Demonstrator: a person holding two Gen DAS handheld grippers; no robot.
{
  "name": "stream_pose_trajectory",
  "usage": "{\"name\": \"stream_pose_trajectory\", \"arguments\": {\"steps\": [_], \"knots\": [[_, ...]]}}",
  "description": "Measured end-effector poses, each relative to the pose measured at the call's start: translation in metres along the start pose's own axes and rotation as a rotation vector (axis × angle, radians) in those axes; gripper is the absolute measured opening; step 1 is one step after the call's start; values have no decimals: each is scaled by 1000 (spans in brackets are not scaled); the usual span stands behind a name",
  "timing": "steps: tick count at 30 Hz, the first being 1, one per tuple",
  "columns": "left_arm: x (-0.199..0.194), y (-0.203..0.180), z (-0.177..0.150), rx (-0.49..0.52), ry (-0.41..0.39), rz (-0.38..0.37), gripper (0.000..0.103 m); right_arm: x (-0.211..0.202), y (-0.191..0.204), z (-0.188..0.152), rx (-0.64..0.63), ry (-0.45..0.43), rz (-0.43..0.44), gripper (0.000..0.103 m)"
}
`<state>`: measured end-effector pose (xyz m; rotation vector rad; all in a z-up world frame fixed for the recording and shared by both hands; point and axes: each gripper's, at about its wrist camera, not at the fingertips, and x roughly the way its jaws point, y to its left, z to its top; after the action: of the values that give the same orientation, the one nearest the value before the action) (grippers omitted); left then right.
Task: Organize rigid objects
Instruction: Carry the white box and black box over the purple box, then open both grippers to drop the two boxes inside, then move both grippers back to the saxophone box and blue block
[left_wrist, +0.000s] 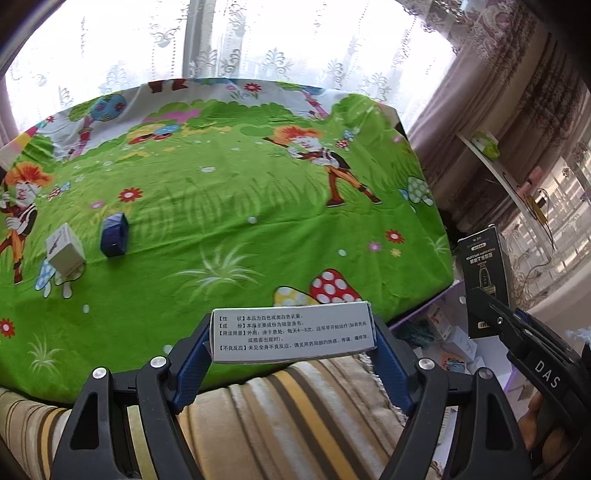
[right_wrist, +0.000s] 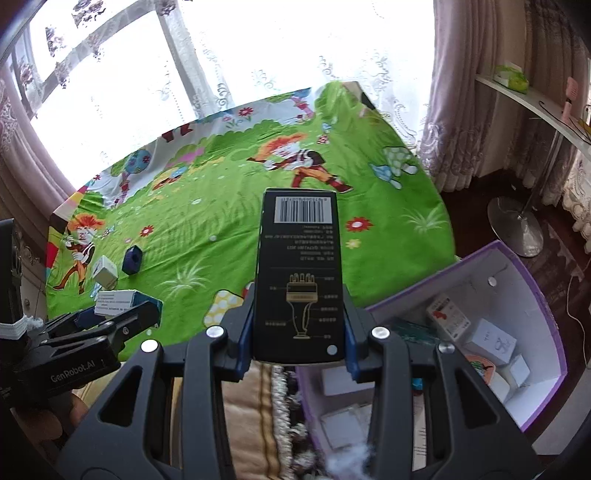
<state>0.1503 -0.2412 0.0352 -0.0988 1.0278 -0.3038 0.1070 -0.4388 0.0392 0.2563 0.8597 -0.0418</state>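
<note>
My left gripper is shut on a white medicine box with Chinese print, held crosswise over the table's near edge; it also shows in the right wrist view. My right gripper is shut on a tall black box with a barcode, held upright over the gap between table and purple box; it shows in the left wrist view. A small white box and a dark blue box sit on the green cartoon tablecloth at the left.
A purple open box holding several small cartons stands to the right of the table, below its edge. A striped cushion lies under the grippers. A white shelf and a metal stand base are at the far right. Lace curtains hang behind.
</note>
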Motion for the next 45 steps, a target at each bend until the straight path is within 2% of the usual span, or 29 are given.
{"name": "stream_pose_trajectory", "arguments": {"steps": [7, 13, 20, 23, 26, 31, 37, 45], "knots": [[15, -60, -3, 62, 79, -126, 80, -11, -75, -12, 76, 13, -112, 43], [34, -103, -10, 89, 166, -214, 80, -13, -121, -18, 101, 34, -199, 43], [69, -123, -7, 14, 270, -285, 81, -12, -148, -14, 113, 41, -248, 43], [82, -123, -5, -12, 289, -279, 84, -8, -155, -11, 114, 42, -258, 43], [86, -118, -7, -35, 297, -273, 86, -4, -159, -7, 117, 43, -261, 44], [84, -113, -7, -34, 292, -281, 87, -4, -164, -2, 125, 37, -267, 59], [72, -106, -4, -19, 269, -288, 87, -8, -161, -3, 123, 43, -270, 61], [42, -73, 11, -18, 178, -267, 87, -15, -141, 0, 93, 41, -254, 64]]}}
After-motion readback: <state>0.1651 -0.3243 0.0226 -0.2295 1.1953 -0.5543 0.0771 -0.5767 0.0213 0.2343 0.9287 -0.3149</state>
